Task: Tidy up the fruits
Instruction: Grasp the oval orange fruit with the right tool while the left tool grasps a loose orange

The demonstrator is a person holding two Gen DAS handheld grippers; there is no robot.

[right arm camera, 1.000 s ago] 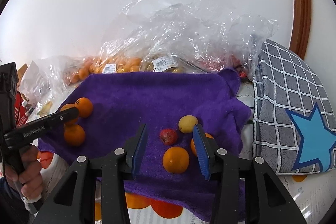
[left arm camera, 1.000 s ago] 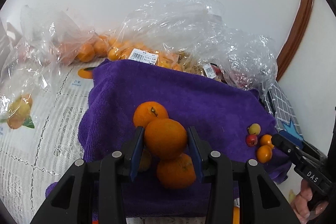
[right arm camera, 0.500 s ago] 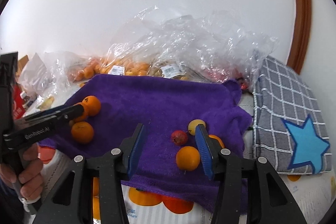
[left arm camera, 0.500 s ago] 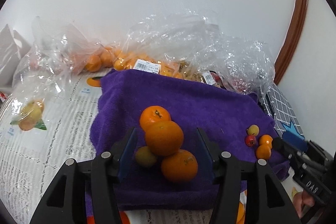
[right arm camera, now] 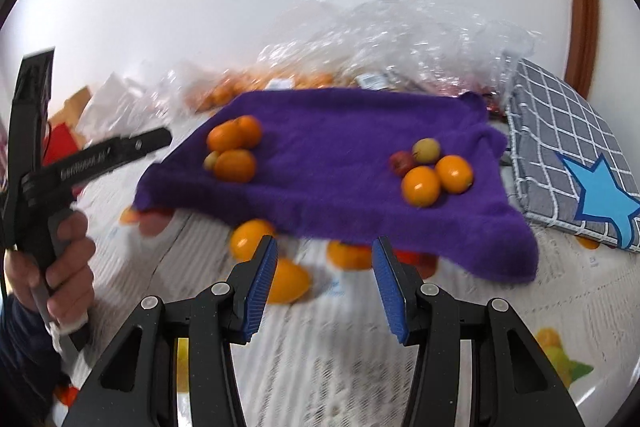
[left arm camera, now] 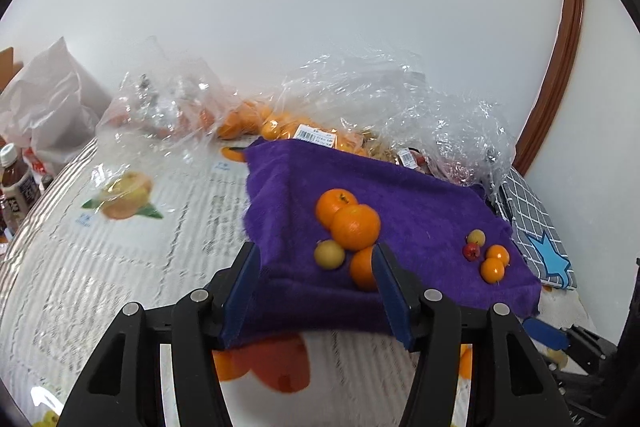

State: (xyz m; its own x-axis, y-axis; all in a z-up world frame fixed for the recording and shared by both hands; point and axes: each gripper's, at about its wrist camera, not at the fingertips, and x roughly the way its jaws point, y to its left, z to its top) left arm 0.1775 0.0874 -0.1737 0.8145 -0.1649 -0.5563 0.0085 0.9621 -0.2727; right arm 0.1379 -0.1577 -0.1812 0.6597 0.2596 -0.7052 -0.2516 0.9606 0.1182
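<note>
A purple towel [left arm camera: 400,203] lies on the table and also shows in the right wrist view [right arm camera: 340,147]. On its left sit three oranges [left arm camera: 355,227] and a small yellow-green fruit [left arm camera: 329,254]. On its right sit two small oranges [right arm camera: 421,185], a red fruit [right arm camera: 402,162] and a yellow fruit [right arm camera: 426,149]. My left gripper [left arm camera: 316,291] is open and empty, in front of the towel's near edge. My right gripper [right arm camera: 325,285] is open and empty, pulled back from the towel.
Clear plastic bags [left arm camera: 360,107] with oranges lie behind the towel. A grey checked cushion with a blue star [right arm camera: 580,163] lies to the right. Bottles [left arm camera: 16,183] and a white bag [left arm camera: 48,115] stand at the far left. The tablecloth [left arm camera: 120,267] has printed fruit pictures.
My left gripper has let go of the orange, which now rests on the towel with the others. Both grippers have drawn back from the towel.
</note>
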